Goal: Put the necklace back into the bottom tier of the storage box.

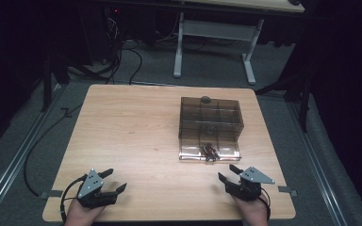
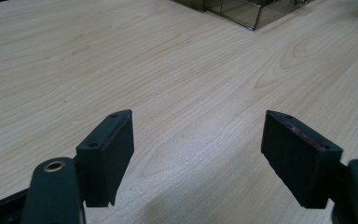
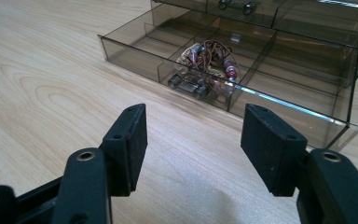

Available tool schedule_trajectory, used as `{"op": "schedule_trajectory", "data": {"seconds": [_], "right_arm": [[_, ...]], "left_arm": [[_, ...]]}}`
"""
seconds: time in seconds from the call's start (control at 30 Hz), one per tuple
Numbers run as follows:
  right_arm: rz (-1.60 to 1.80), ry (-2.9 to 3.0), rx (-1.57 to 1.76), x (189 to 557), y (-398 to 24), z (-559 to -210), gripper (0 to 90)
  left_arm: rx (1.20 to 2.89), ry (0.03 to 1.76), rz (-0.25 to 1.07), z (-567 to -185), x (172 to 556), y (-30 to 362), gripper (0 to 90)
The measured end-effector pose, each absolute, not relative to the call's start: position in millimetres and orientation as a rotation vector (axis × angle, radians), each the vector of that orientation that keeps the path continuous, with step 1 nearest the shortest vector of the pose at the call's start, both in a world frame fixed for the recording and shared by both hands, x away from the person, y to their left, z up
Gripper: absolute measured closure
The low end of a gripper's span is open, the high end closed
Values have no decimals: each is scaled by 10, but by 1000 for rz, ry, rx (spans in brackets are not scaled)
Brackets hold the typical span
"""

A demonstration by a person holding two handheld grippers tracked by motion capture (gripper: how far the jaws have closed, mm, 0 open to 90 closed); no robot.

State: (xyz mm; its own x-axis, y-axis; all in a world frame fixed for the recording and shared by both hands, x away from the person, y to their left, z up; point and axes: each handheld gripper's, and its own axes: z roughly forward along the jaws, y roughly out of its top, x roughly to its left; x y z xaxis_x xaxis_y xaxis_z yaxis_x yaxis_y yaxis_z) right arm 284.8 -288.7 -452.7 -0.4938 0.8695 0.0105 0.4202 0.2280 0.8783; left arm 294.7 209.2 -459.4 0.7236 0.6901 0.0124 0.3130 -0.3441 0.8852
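Below, two grippers, left [image 1: 111, 181] and right [image 1: 229, 172], fingers spread, before one smoked organizer box [image 1: 210, 117].

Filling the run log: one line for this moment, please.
left gripper: open, empty, near table edge | right gripper: open, empty, facing drawer | drawer: pulled out of smoky box, small parts in middle compartment

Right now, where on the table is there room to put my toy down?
The whole left half of the wooden table is bare, between the smoky plastic drawer box and the left tongs. It is tighter on the right, where the open drawer sits near the right tongs.
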Motion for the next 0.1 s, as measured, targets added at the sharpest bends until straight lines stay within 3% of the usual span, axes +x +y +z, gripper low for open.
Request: {"op": "schedule_trajectory", "data": {"seconds": [0.1], "right_arm": [[1199, 2009, 1184, 2856, -2882, -4527, 414]], "left_arm": [[1941, 767, 478, -4593, 2942, 2096, 257]]}}
